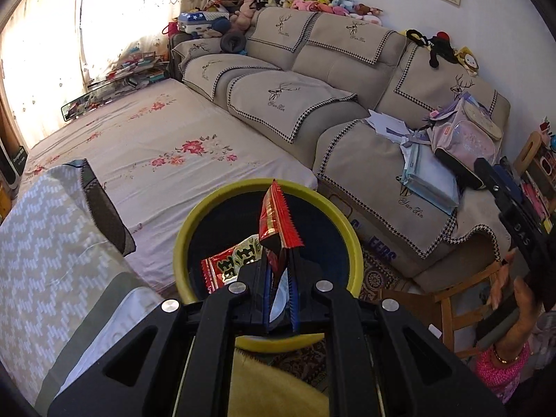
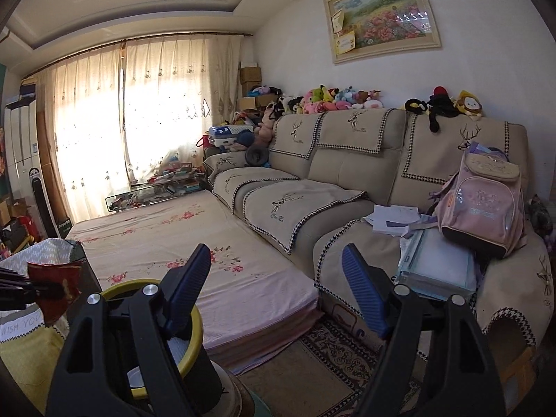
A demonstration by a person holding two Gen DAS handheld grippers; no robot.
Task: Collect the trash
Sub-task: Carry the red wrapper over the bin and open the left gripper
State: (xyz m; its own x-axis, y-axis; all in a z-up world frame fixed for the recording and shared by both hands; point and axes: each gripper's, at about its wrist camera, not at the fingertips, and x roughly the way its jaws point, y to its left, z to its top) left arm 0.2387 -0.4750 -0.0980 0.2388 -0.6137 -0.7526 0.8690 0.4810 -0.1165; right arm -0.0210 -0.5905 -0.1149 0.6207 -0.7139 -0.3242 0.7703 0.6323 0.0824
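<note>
My left gripper is shut on a crumpled red foil wrapper, which sticks up from its tips right over a yellow-rimmed bin with a dark liner. A second red wrapper with bold characters lies inside the bin. In the right wrist view, the left gripper and its red wrapper show at the left edge, beside the bin's yellow rim. My right gripper is open, with nothing between its blue pads. It points toward the sofa.
A beige sofa holds a pink backpack, loose papers and a folder. A floral mattress lies beside the bin. A cloth-covered table is at the left, a wooden stool at the right, and a patterned rug on the floor.
</note>
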